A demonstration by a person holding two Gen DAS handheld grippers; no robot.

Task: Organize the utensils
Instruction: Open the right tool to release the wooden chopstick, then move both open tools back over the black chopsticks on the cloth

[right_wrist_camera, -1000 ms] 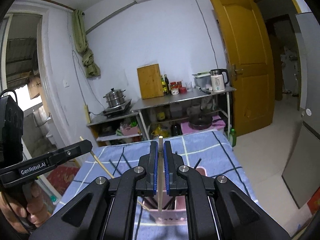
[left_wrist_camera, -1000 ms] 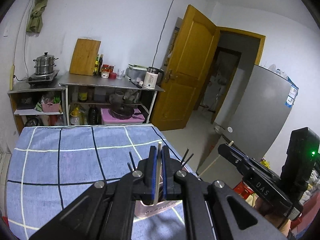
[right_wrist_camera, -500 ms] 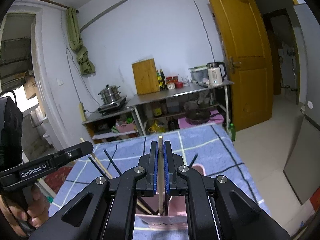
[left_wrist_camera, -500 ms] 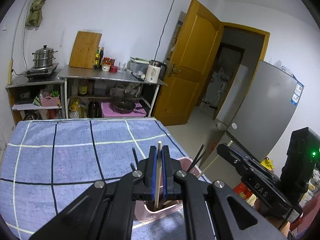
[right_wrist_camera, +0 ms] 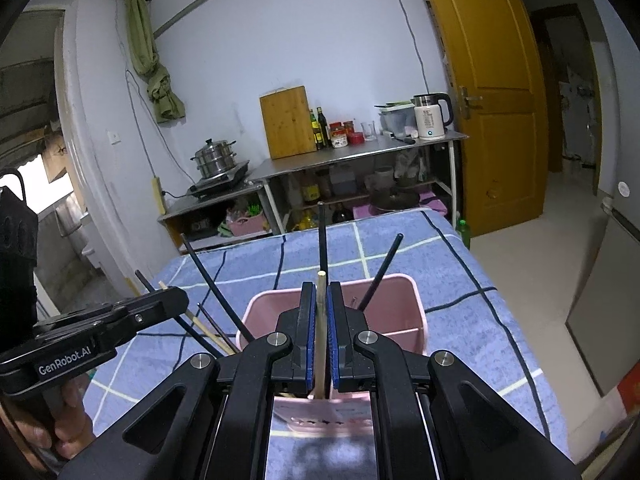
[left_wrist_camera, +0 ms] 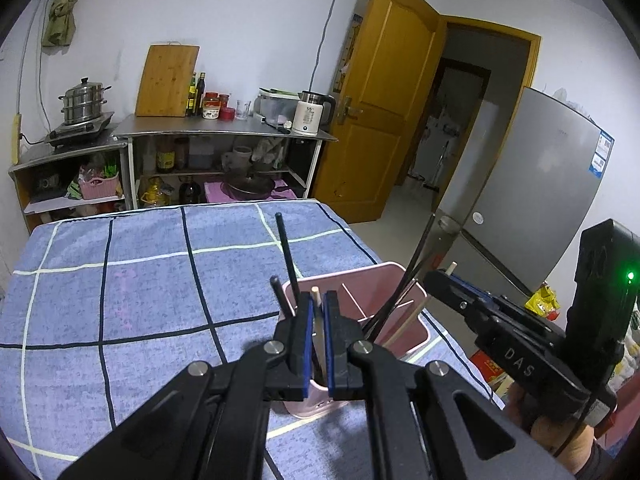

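A pink utensil holder (left_wrist_camera: 384, 292) (right_wrist_camera: 396, 300) stands on the blue checked tablecloth (left_wrist_camera: 120, 280). Several black chopsticks (left_wrist_camera: 286, 256) (right_wrist_camera: 322, 236) and wooden ones lean in it. My left gripper (left_wrist_camera: 318, 308) is just above the holder's near-left part, its jaws slightly apart around a wooden chopstick (left_wrist_camera: 316, 294) that reaches down into the holder. My right gripper (right_wrist_camera: 321, 312) is over the holder from the other side with a wooden chopstick (right_wrist_camera: 321, 296) between its jaws, its lower end inside the holder. Each gripper shows in the other's view (left_wrist_camera: 452, 280) (right_wrist_camera: 168, 300).
A steel shelf unit (left_wrist_camera: 224, 132) with a cutting board, bottles, a kettle (left_wrist_camera: 310, 114) and a steamer pot (left_wrist_camera: 82, 100) stands behind the table. An orange door (left_wrist_camera: 384, 100) is open at the right. A grey fridge (left_wrist_camera: 532, 184) stands close to the table's right edge.
Both grippers have moved down and closer to the pink holder, lowering their wooden chopsticks into it. The left jaws have parted a little around their chopstick.
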